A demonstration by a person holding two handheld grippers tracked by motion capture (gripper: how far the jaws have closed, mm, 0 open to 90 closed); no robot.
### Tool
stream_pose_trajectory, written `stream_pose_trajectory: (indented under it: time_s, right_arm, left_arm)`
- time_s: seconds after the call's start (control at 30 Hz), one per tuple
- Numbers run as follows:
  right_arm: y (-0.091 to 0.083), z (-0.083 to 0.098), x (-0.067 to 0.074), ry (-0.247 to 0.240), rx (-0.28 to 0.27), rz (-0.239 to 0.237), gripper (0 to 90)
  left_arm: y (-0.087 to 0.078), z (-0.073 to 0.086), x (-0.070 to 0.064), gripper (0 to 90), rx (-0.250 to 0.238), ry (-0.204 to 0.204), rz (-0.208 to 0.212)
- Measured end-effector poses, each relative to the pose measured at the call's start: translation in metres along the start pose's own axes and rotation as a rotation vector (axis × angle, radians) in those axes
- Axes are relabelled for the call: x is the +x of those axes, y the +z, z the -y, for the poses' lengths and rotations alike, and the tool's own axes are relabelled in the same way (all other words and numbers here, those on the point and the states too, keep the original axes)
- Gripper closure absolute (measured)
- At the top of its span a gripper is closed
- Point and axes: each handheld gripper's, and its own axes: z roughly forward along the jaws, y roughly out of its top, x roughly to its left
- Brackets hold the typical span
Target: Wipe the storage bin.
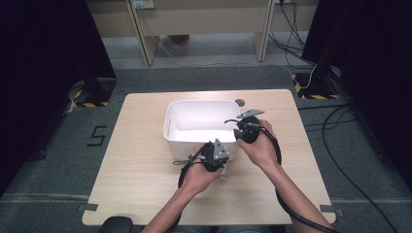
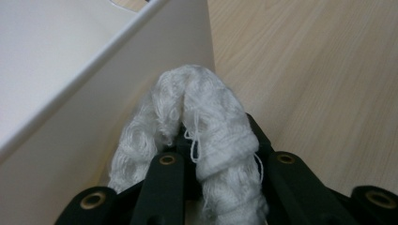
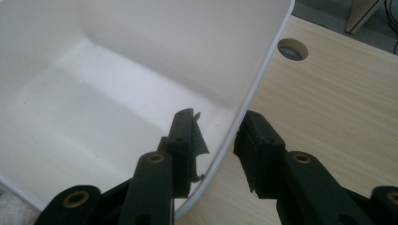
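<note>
Since the white cloth [image 2: 197,126] is soft, light and limp, the left gripper [image 2: 213,164] pinches its bunched fold just outside the white bin [image 1: 170,128], toward the table's near edge — the right gripper [image 3: 216,140] straddles the bin's rim, pads apparently not yet touching.

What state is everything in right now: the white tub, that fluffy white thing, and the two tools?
Tub: upright on the table, nothing seen inside.
Cloth: bunched up, outside the tub against its wall.
Left tool: shut on the cloth.
Right tool: straddling the tub's side wall, one jaw inside, one outside.
</note>
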Motion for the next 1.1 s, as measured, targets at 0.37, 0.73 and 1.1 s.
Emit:
stream_pose_trajectory:
  time_s: [0.37, 0.73, 1.1]
  right_arm:
    - [0.0, 0.0, 0.0, 0.001, 0.0, -0.002, 67.3]
    - [0.0, 0.0, 0.001, 0.0, 0.001, -0.007, 67.3]
    - [0.0, 0.0, 0.001, 0.007, 0.002, -0.006, 67.3]
  left_arm:
    - [0.017, 0.01, -0.004, 74.5, 0.041, 0.005, 0.006]
    - [0.027, 0.013, -0.006, 74.5, 0.067, 0.002, 0.015]
    - [0.026, 0.008, -0.007, 74.4, 0.064, -0.005, 0.012]
